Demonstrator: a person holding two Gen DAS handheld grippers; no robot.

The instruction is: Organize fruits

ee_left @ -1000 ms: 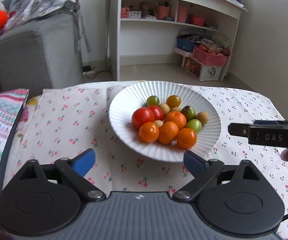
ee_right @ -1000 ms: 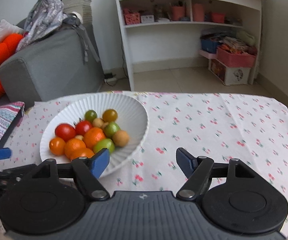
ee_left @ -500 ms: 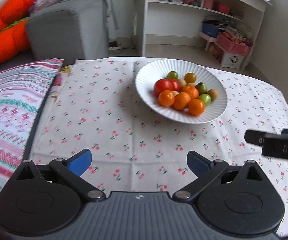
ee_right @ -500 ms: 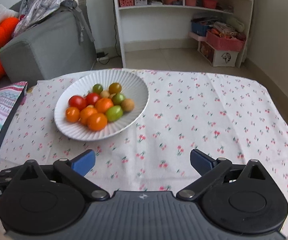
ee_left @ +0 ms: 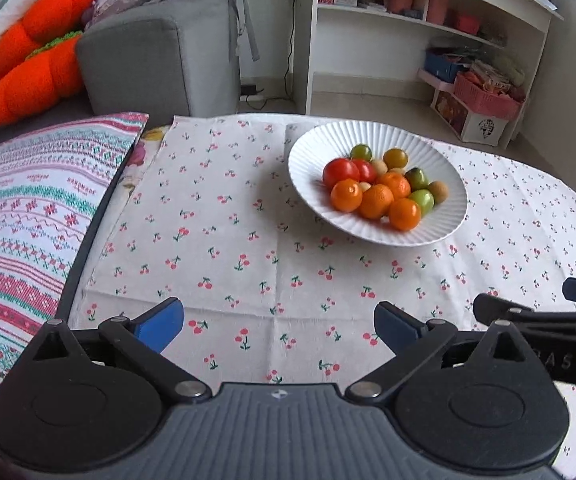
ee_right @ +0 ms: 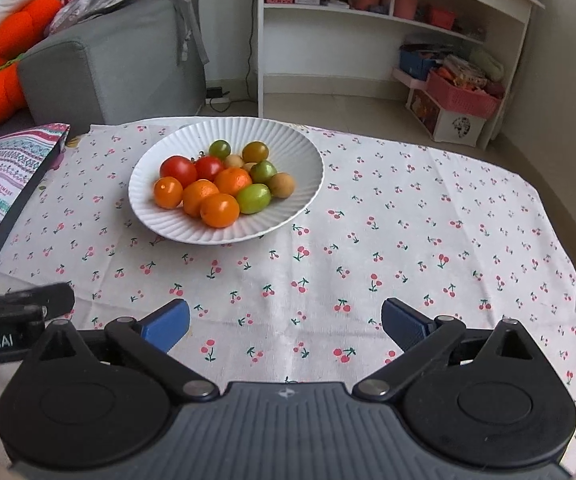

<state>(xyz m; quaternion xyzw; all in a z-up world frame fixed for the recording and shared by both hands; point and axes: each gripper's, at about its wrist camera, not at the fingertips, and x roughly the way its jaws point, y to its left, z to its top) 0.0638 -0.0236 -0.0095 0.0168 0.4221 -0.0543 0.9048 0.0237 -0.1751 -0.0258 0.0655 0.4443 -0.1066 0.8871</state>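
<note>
Fruits: small round tomatoes and oranges (ee_right: 224, 184) are sitting piled in a white ribbed plate (ee_right: 160, 216), ahead-left of right gripper (ee_right: 286, 320).
Left gripper (ee_left: 276, 324): plate is lying ahead-right.
Fingers: both pairs are standing spread, empty.
Nearer: cannot tell.

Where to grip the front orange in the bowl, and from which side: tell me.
Take the front orange across its widest middle, coming from above and the near side with the right gripper, which is open and nearer. Its near face is clear toward the white bowl rim; other fruits crowd its far side, likely blocking a finger there.
</note>
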